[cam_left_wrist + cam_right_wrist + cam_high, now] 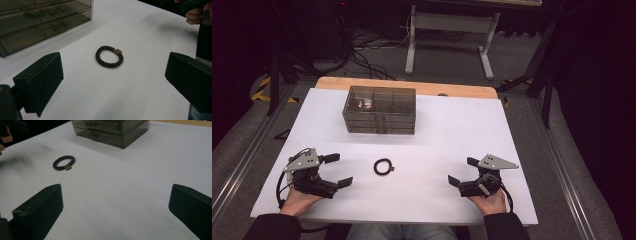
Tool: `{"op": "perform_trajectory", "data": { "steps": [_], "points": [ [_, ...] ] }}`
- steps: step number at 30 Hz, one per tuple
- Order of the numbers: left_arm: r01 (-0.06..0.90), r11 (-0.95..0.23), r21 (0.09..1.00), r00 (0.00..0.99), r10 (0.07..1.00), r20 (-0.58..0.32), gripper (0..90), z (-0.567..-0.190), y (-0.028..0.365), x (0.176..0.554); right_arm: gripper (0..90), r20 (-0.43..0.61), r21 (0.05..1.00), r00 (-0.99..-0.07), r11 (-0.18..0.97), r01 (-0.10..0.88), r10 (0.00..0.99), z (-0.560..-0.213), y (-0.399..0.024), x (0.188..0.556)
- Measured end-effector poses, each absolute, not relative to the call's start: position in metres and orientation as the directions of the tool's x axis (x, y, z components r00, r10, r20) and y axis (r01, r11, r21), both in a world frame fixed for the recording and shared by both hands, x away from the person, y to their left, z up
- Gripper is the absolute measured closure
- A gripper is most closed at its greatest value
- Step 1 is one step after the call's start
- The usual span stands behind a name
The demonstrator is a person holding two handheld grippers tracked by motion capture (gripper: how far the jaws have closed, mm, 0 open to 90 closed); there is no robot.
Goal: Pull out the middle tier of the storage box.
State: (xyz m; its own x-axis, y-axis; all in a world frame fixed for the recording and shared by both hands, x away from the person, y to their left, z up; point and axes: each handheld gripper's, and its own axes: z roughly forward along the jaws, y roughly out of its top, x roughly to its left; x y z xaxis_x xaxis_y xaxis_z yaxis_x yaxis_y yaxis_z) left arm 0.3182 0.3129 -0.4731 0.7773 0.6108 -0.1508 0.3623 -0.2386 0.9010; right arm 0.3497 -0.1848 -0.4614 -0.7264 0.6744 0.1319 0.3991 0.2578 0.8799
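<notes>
A black braided bracelet (pixel 383 166) with a small brown tag lies flat on the white table sheet (pixel 437 135), midway between my two hands. It appears ahead of the left jaws as the bracelet (pixel 109 56) and off to the far left as the bracelet (pixel 64 163) in the right gripper view. My left gripper (pixel 338 170) rests near the front left, open and empty, pointing toward the bracelet. At the front right, my right gripper (pixel 462 171) is open too, nothing between its jaws. A smoky clear drawer box (pixel 379 110) stands behind the bracelet.
The drawer box (pixel 37 22) holds small items in its compartments; its drawers (pixel 110 130) look shut. The table's wooden back edge (pixel 407 86) lies behind it. Beyond are a white stand's legs (pixel 447 45) and cables on the floor.
</notes>
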Motion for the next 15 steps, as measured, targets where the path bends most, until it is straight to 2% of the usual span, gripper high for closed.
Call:
{"op": "perform_trajectory", "data": {
  "steps": [1, 6, 9, 15],
  "points": [
    [0.344, -0.257, 0.903, 0.781, 0.612, -0.123, 2.4, -0.4726, 0.3143, 0.3193, 0.1, 0.135, 0.881, -0.726, 0.254, 0.399, 0.674, -0.4612, -0.1850, 0.3494],
    [0.363, -0.237, 0.901, 0.776, 0.613, -0.151, 2.4, -0.4732, 0.3122, 0.3199, 0.1, 0.132, 0.883, -0.722, 0.250, 0.397, 0.680, -0.4607, -0.1872, 0.3480],
    [0.340, -0.264, 0.903, 0.778, 0.618, -0.112, 2.5, -0.4716, 0.3121, 0.3208, 0.1, 0.133, 0.885, -0.721, 0.246, 0.395, 0.680, -0.4604, -0.1892, 0.3475],
    [0.350, -0.268, 0.898, 0.771, 0.627, -0.114, 2.8, -0.4699, 0.3094, 0.3169, 0.1, 0.137, 0.887, -0.724, 0.242, 0.394, 0.676, -0.4600, -0.1900, 0.3485]
  ]
}}
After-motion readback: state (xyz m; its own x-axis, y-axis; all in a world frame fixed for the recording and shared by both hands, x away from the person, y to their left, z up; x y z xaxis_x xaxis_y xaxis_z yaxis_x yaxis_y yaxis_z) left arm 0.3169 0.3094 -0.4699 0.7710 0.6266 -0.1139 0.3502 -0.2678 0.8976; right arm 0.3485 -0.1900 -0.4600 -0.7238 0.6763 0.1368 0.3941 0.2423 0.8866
